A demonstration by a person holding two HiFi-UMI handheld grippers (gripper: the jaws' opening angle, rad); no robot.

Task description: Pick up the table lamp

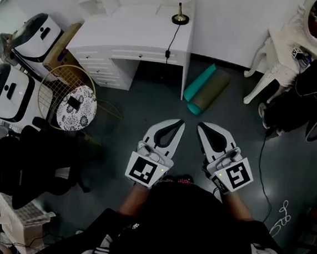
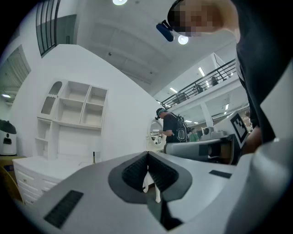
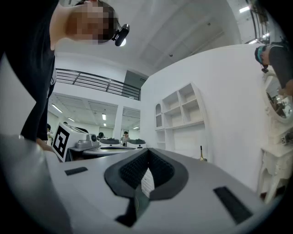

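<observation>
**A:** Where was the lamp found?

**B:** It was seen upright on the right-hand end of the white desk, by the wall and well apart from both grippers. Its cord was hung over the front edge.

**A:** How were the grippers seen?

**B:** The left gripper and the right gripper were both closed and empty.

**A:** What was judged best?

**B:** One gripper should be opened before the approach. The thin stem should be taken just above the base, and the cord left slack during lifting.
</observation>
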